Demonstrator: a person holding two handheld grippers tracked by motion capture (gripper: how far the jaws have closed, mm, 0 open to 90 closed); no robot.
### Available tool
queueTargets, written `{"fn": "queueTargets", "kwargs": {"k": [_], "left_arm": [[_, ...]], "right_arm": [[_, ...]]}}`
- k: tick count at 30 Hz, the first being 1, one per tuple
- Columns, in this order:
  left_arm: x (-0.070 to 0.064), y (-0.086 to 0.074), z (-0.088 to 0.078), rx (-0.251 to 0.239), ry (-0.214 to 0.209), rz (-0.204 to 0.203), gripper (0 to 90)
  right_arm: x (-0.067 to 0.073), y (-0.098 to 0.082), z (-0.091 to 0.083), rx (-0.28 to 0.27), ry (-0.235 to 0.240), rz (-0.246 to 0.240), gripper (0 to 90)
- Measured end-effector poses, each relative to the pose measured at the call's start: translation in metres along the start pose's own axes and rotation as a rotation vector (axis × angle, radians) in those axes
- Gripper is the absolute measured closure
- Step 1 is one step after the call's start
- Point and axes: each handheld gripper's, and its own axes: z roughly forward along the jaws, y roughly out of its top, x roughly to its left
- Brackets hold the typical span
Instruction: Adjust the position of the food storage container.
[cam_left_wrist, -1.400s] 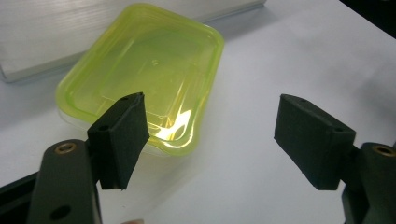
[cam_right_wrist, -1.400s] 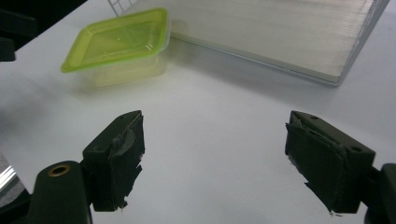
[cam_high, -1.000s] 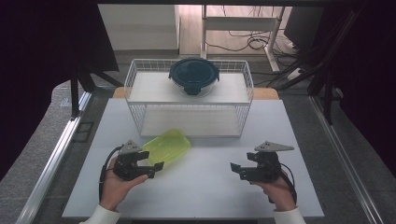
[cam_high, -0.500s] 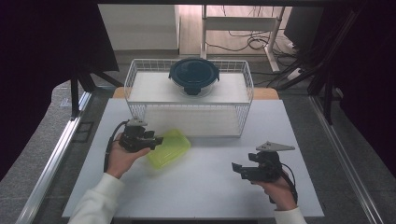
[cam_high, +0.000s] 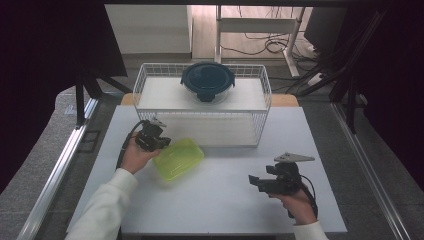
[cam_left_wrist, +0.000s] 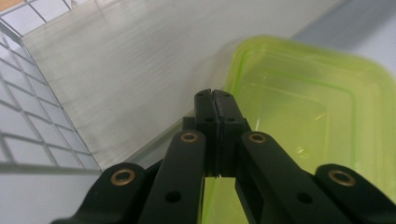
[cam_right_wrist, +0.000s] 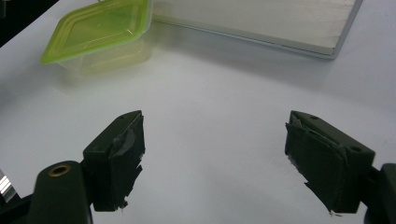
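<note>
The step in hand seems to be the taking hold of the green-lidded container (cam_high: 178, 158), which sits on the white worktop (cam_high: 225, 210) just in front of the wire basket (cam_high: 260, 107), near its left end. The left gripper (cam_high: 159, 142) is at the container's left edge, and its fingers (cam_left_wrist: 206, 109) have just been closing; in the left gripper view they are pressed together at the rim of the lid. Whether the thin edge of the lid is pinched between them I cannot tell, because no plastic is seen between the pads, so I judge them as simply closed. The right gripper (cam_high: 256, 183) hovers low over the bare worktop, well apart from the container, with its fingers (cam_right_wrist: 119, 156) standing wide and nothing between them. On the upper shelf of the basket rests a round dish with a dark lid (cam_high: 207, 81), untouched. If the grip is real, the next move probably calls for a slow lift or pull to test it, since a thin rim can slip easily; if not, the left fingers must open and be placed again around the edge.
</note>
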Motion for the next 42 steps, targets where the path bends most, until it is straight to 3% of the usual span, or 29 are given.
{"fn": "queueTargets", "kwargs": {"k": [3, 10, 12, 14, 15, 18, 24, 32, 36, 42], "left_arm": [[0.000, 0.003, 0.006, 0.030, 0.017, 0.054, 89.7], [0.002, 0.005, 0.017, 0.067, 0.049, 0.058, 89.8], [0.001, 0.005, 0.020, 0.074, 0.042, 0.032, 89.8], [0.002, 0.005, 0.022, 0.078, 0.040, 0.061, 89.8], [0.000, 0.005, 0.022, 0.081, 0.034, 0.050, 89.9], [-0.001, 0.005, 0.023, 0.096, 0.013, 0.087, 89.9], [-0.012, 0.007, 0.022, 0.120, -0.020, 0.121, 89.9], [-0.031, 0.010, 0.022, 0.140, -0.052, 0.178, 89.9], [-0.042, 0.011, 0.023, 0.133, -0.075, 0.183, 89.9], [-0.057, 0.014, 0.024, 0.144, -0.110, 0.240, 89.9]], "right_arm": [[0.000, -0.001, 0.001, 0.002, 0.000, -0.001, 19.3], [0.001, -0.001, 0.004, 0.012, 0.005, -0.002, 19.3], [0.001, -0.002, 0.005, 0.012, 0.006, -0.001, 19.3], [0.000, -0.002, 0.006, 0.012, 0.006, 0.000, 19.3], [0.000, -0.002, 0.006, 0.012, 0.005, 0.000, 19.3], [-0.001, -0.002, 0.006, 0.015, 0.005, 0.003, 19.3], [0.000, -0.003, 0.008, 0.019, 0.006, 0.002, 19.3], [0.001, -0.003, 0.009, 0.024, 0.006, 0.004, 19.3], [0.001, -0.003, 0.010, 0.026, 0.007, 0.003, 19.3], [0.002, -0.004, 0.011, 0.029, 0.005, 0.002, 19.3]]}}
